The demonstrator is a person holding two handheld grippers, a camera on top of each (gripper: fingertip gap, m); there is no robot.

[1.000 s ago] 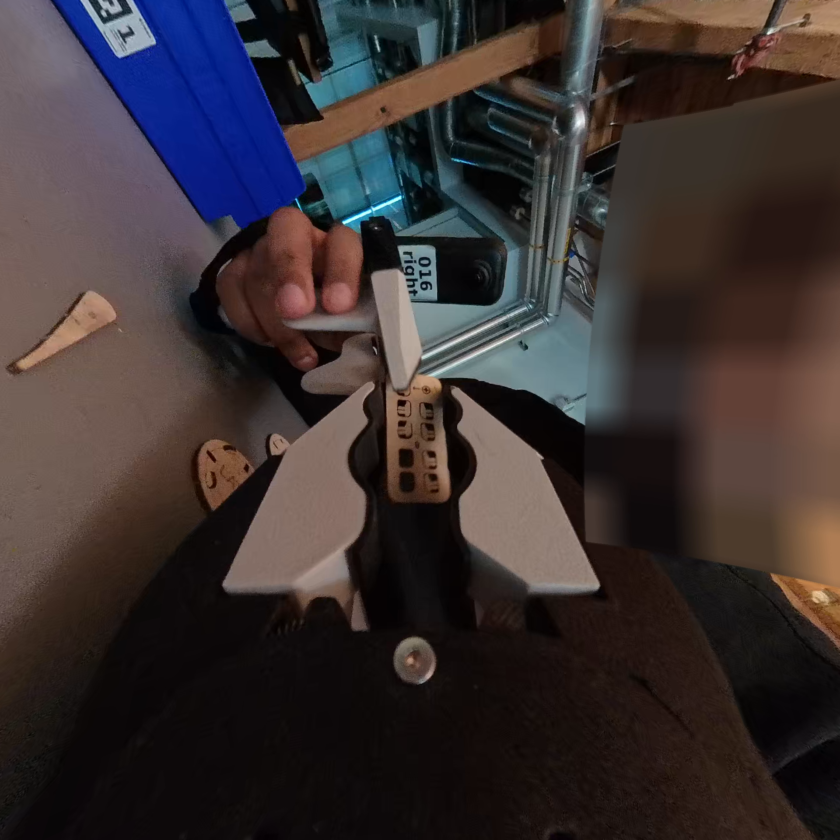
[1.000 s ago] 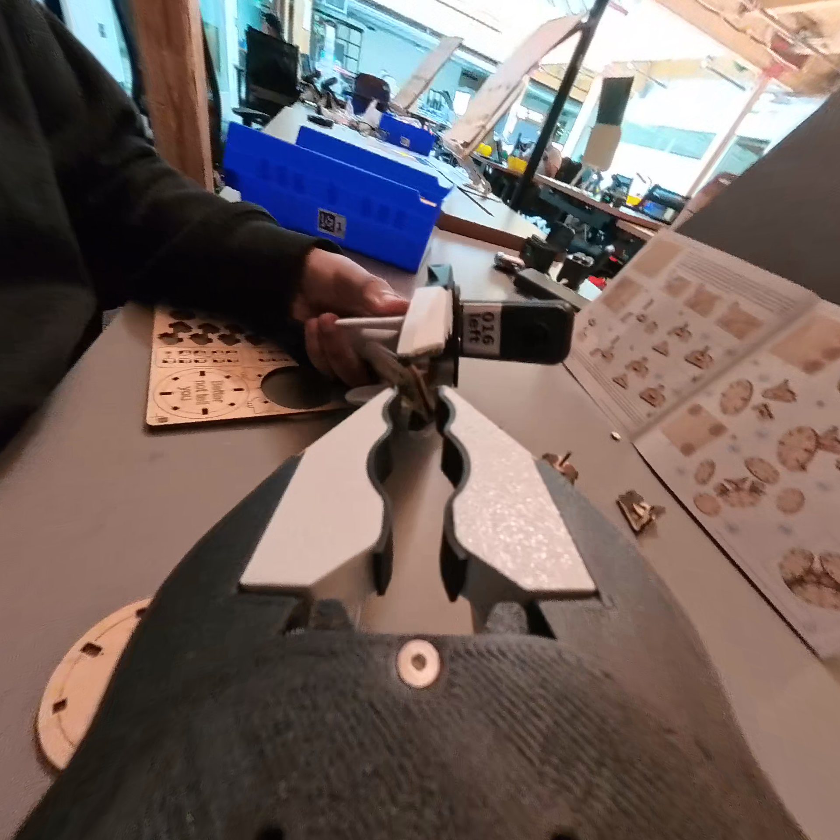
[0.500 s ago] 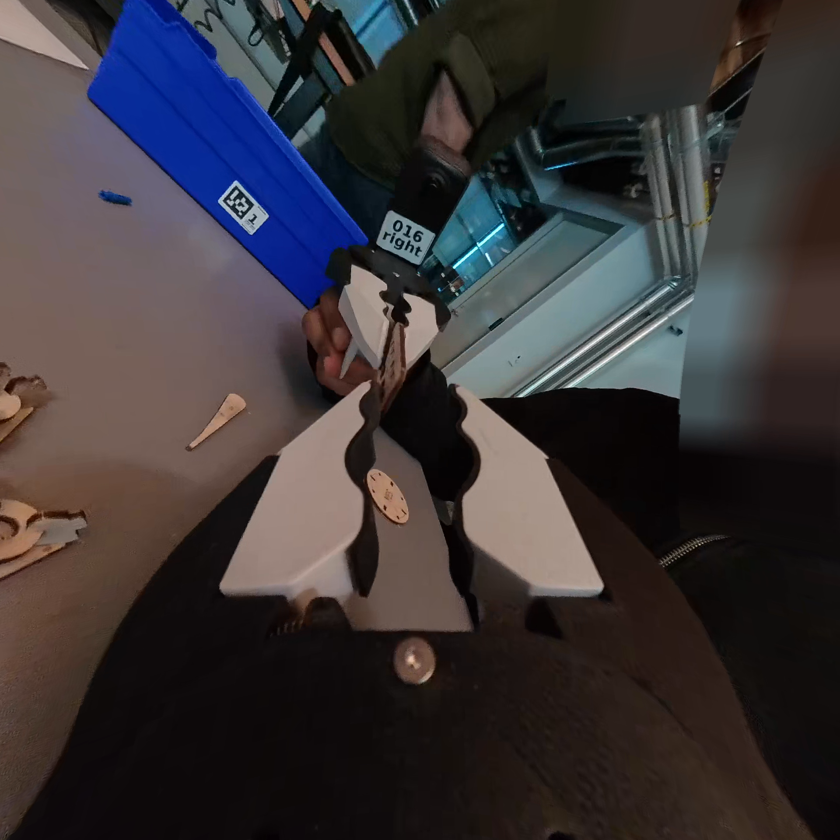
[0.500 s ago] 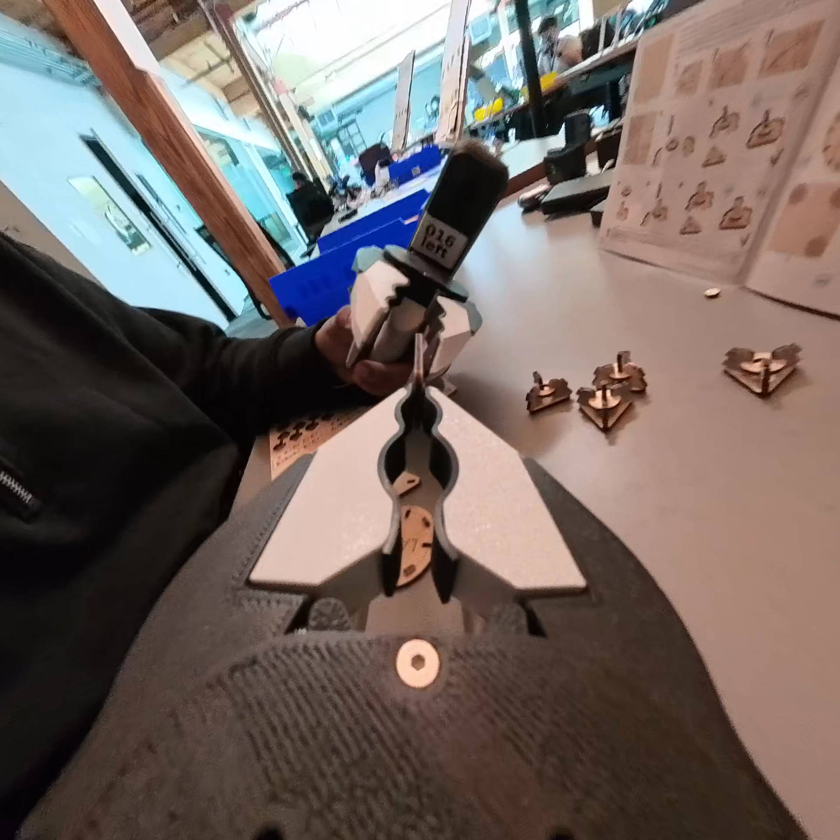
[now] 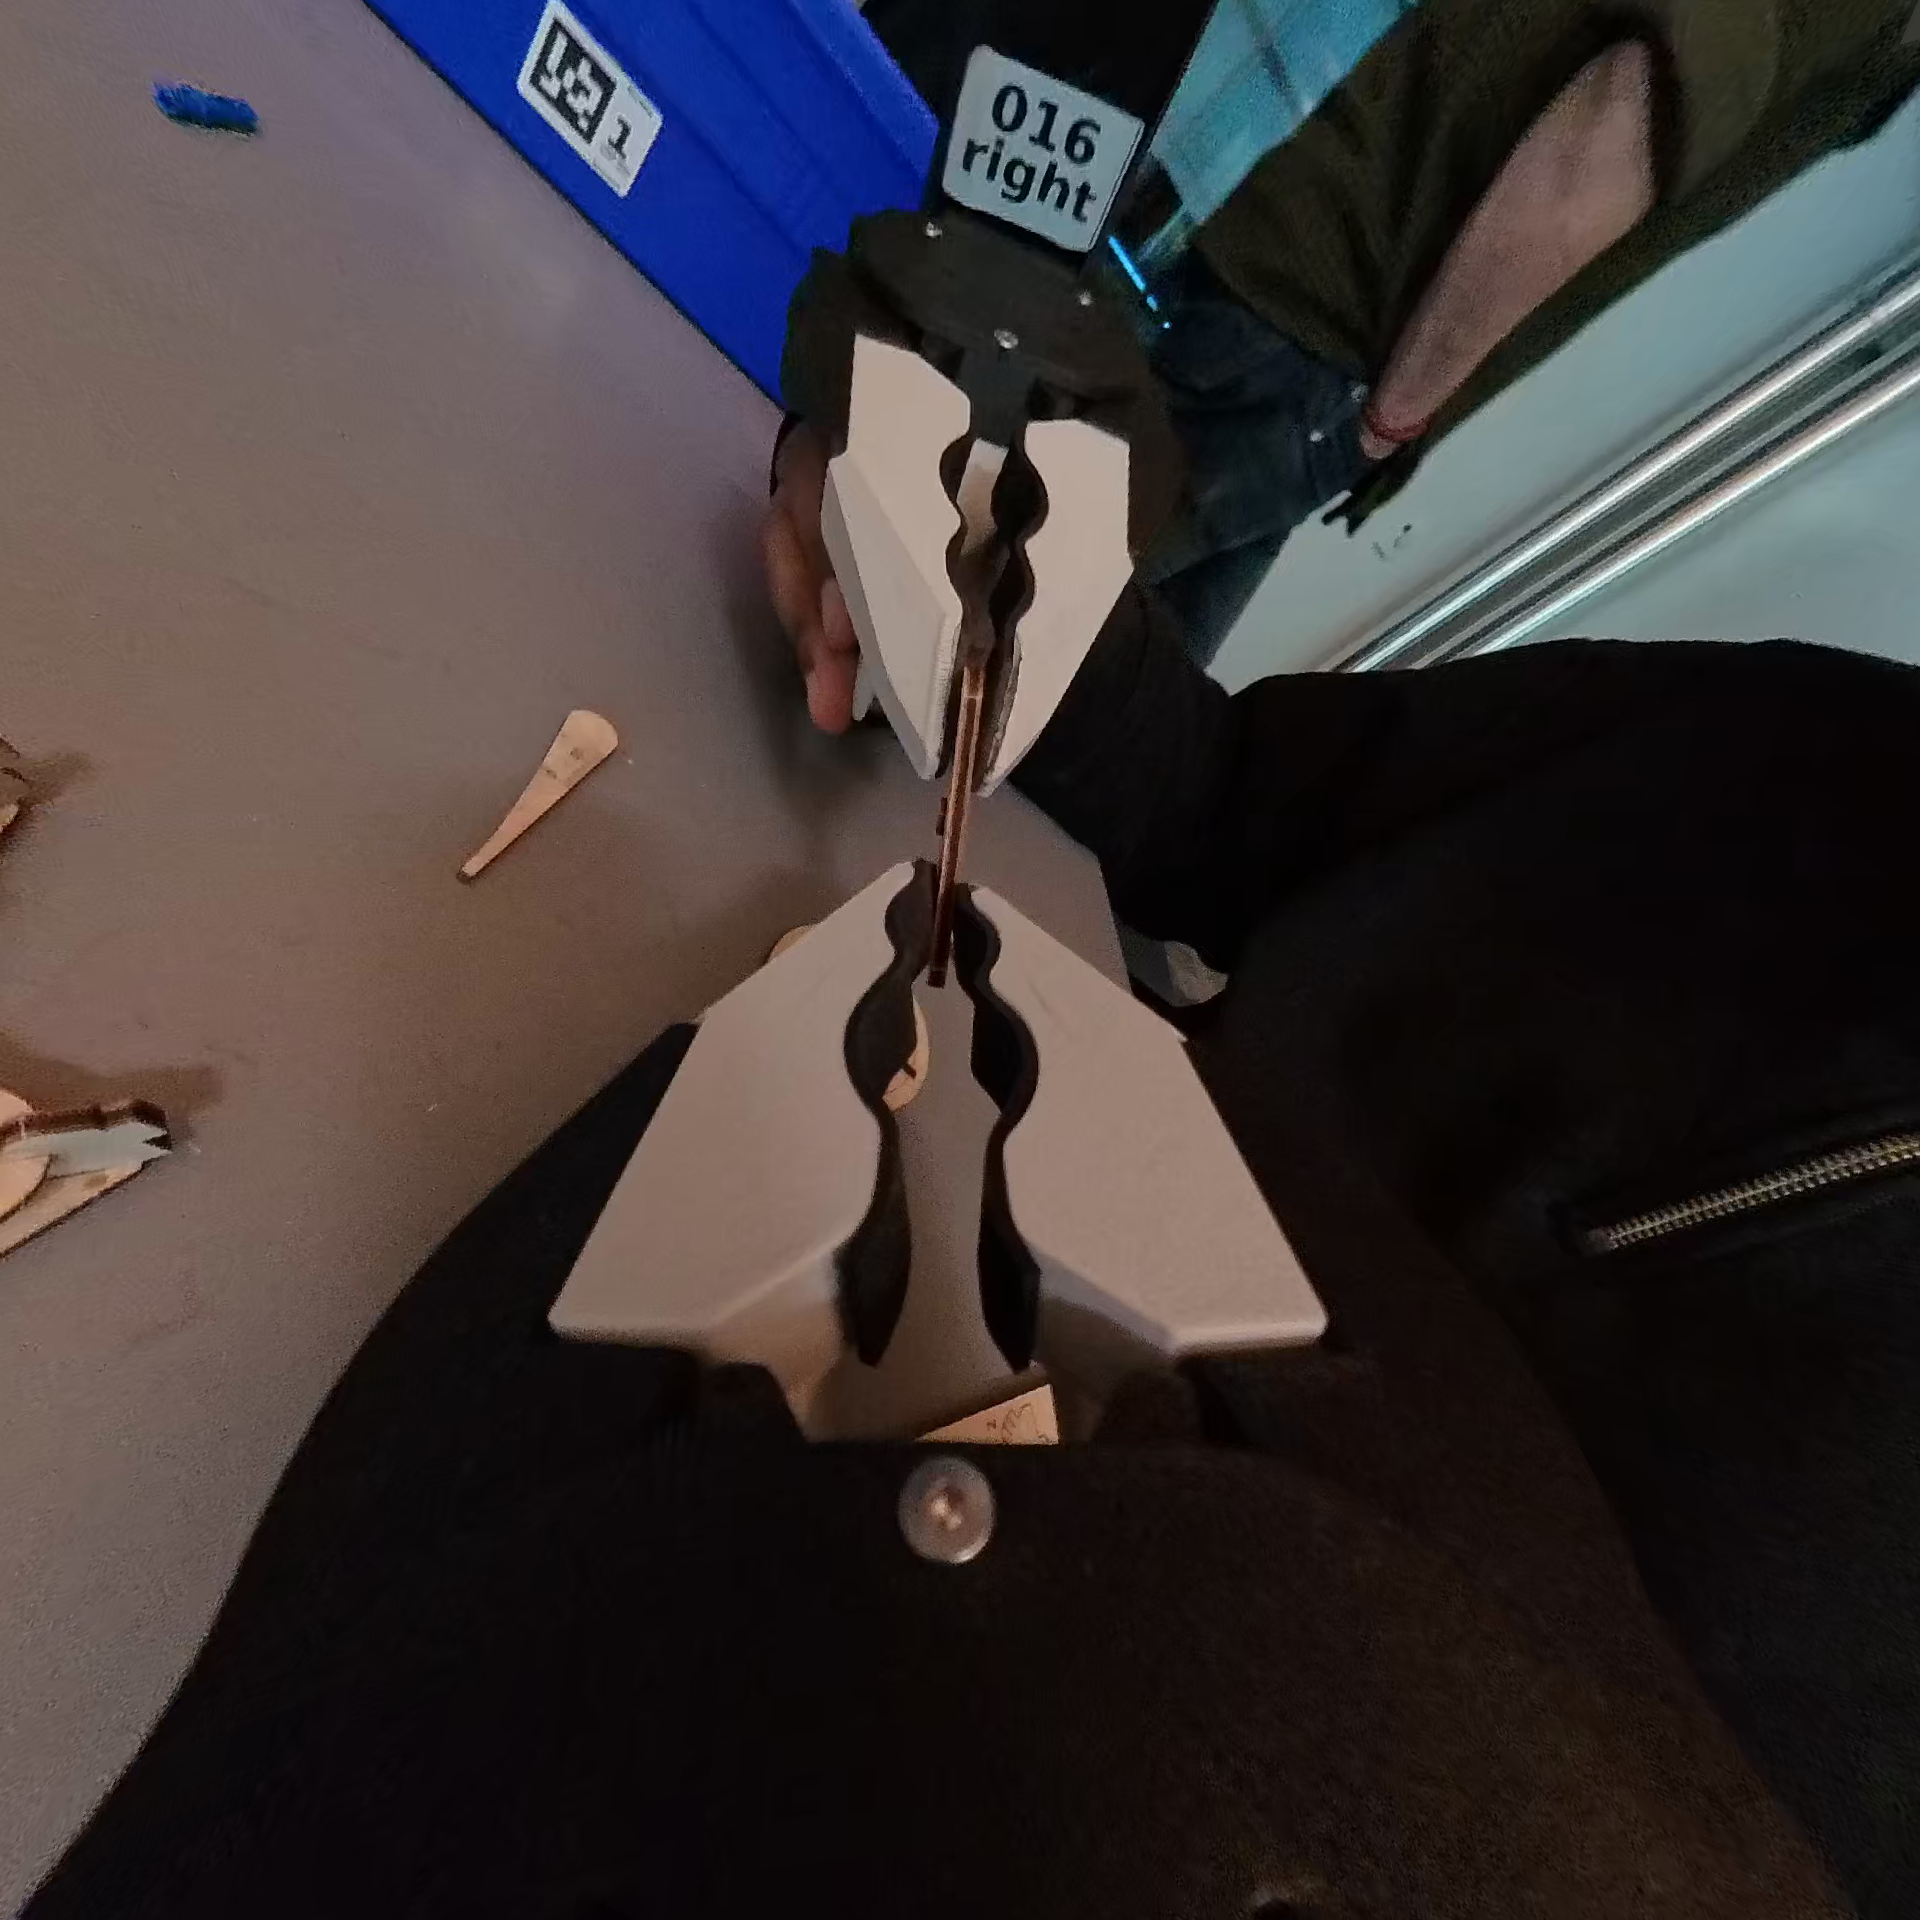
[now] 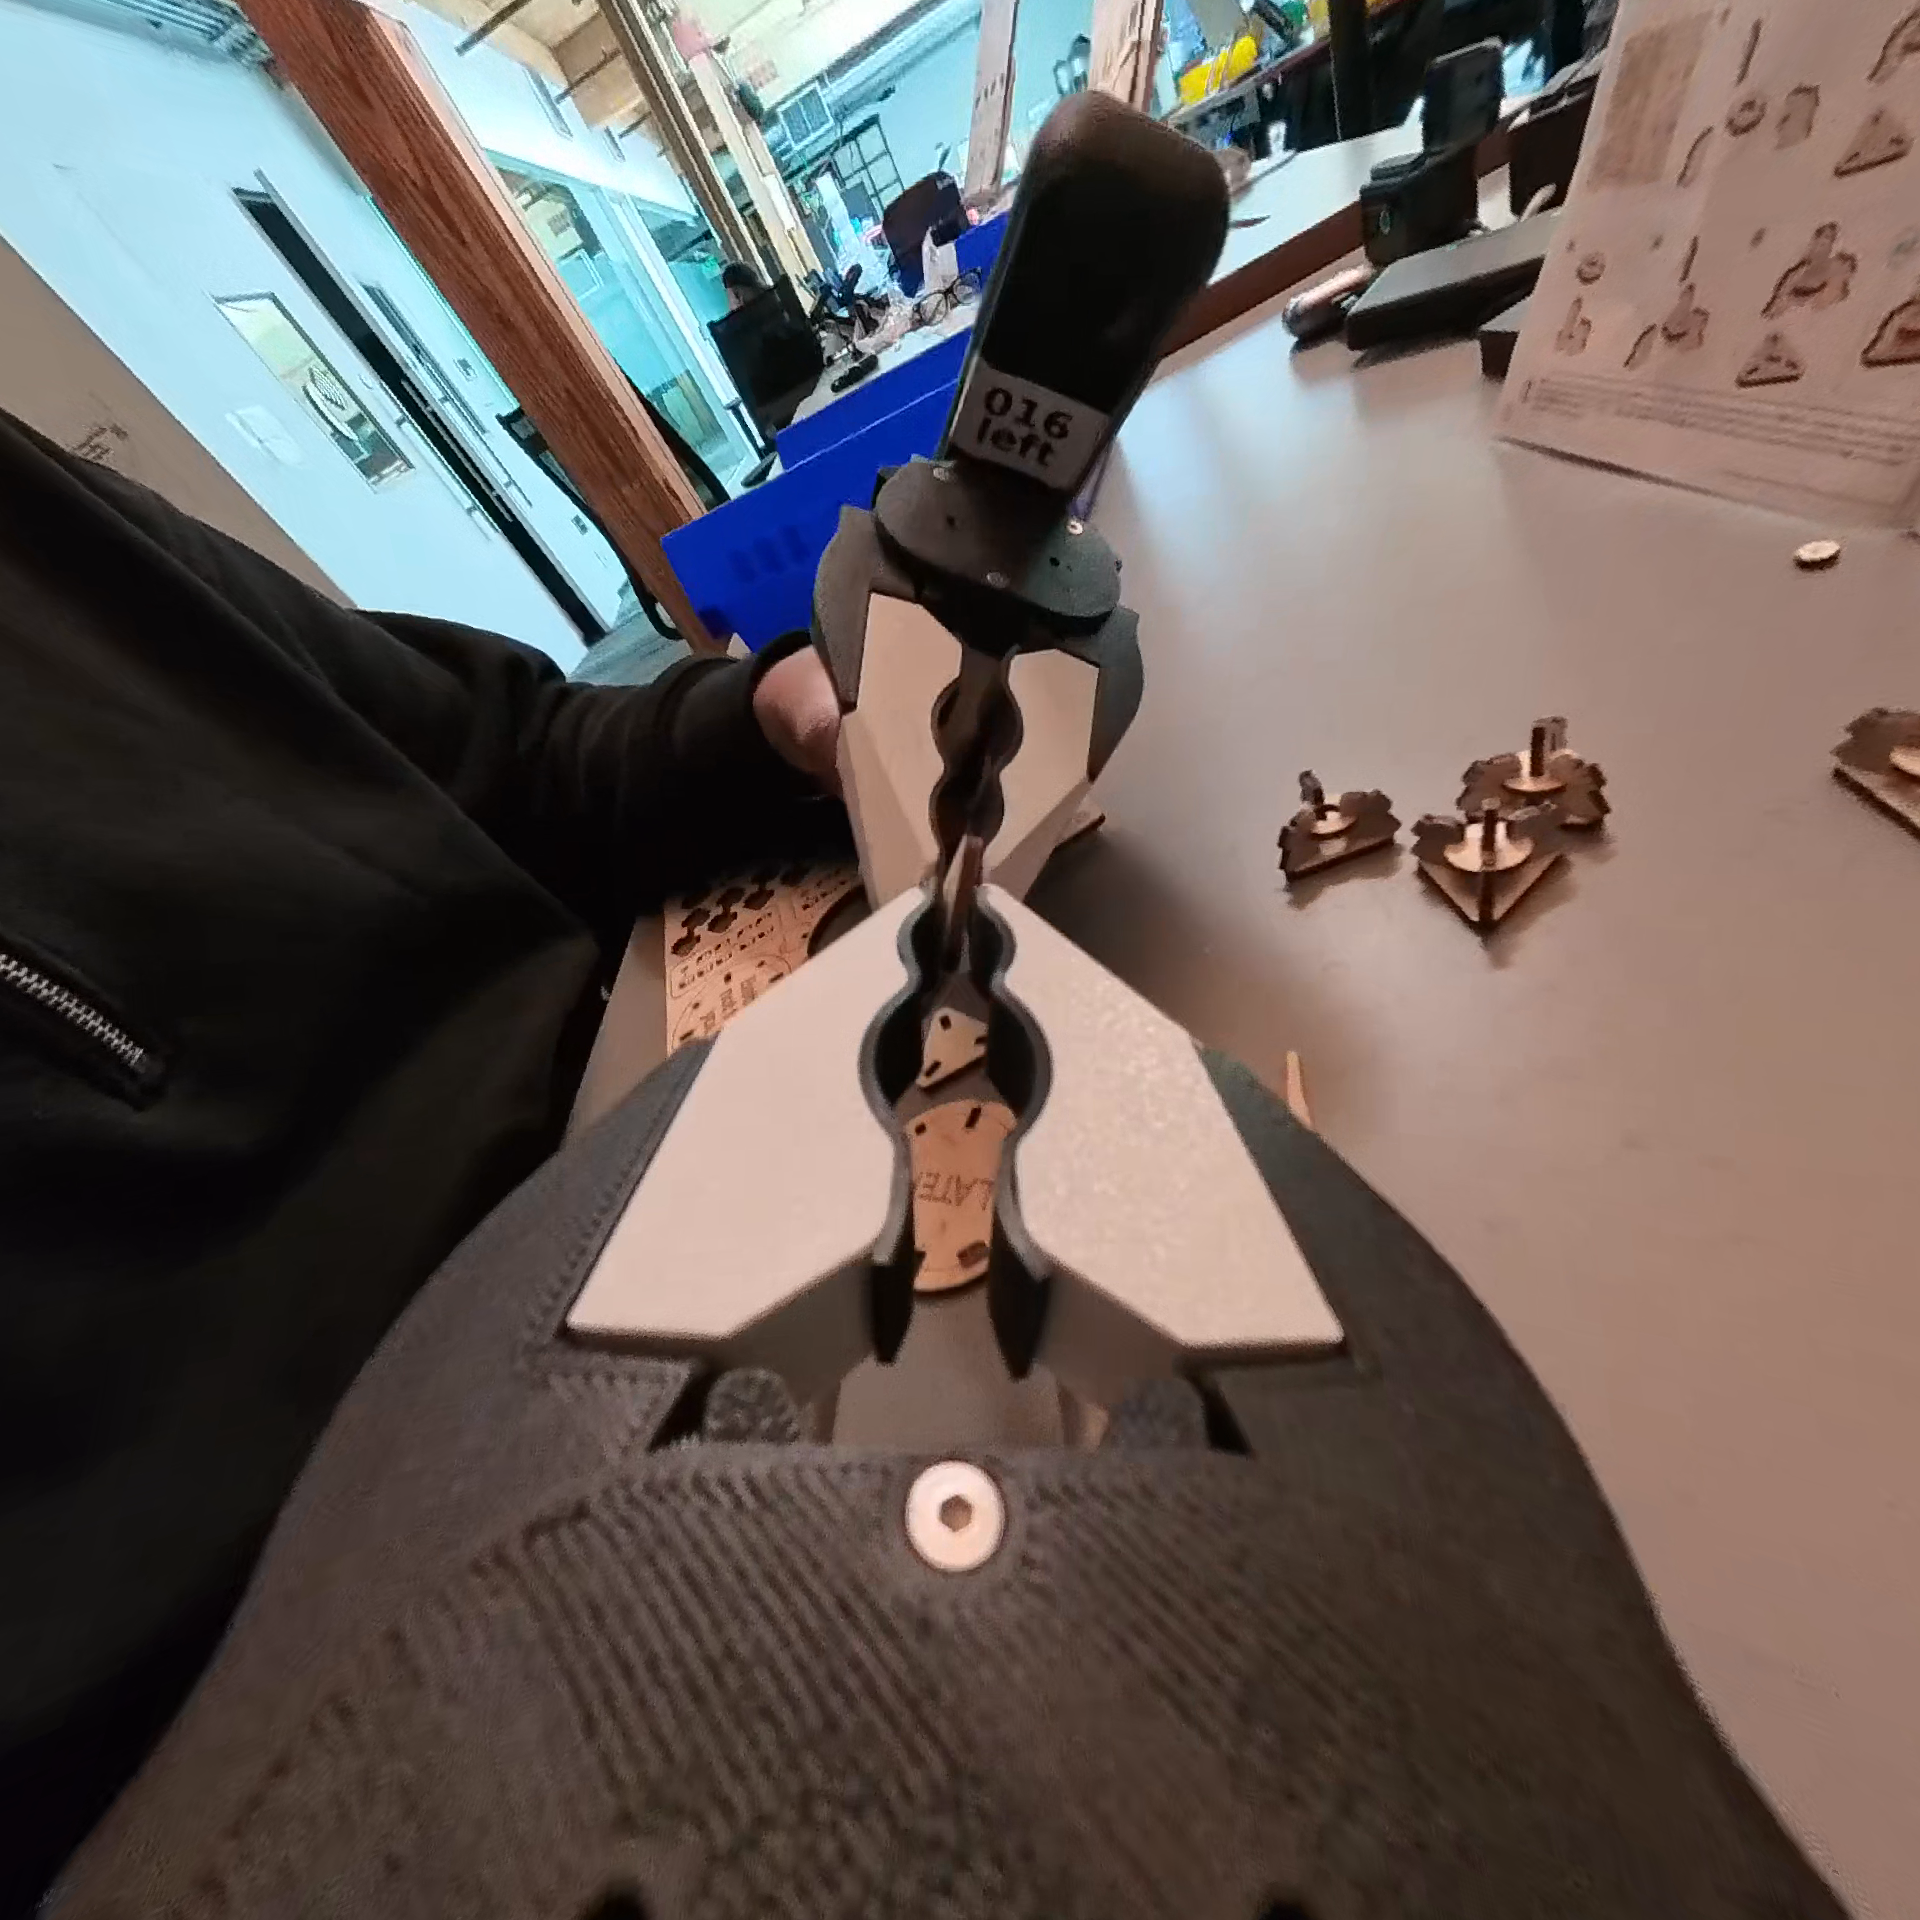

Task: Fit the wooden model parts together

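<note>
Between the two sets of jaws, a thin wooden plate (image 5: pixel 951 831) stands edge-on above the grey bench (image 5: pixel 312 520). The right gripper (image 5: pixel 964 774) clamps one end; the left gripper (image 5: pixel 940 899) pinches the other. A wooden wedge (image 5: pixel 540 795) lies left; assembled wooden pieces (image 6: pixel 1455 821) sit right.

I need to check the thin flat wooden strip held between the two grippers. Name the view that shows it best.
The left wrist view: the thin flat wooden strip runs edge-on, sharply lit, from the right gripper to the left gripper. The right wrist view shows it dark, blurred and mostly hidden by the fingers.
</note>
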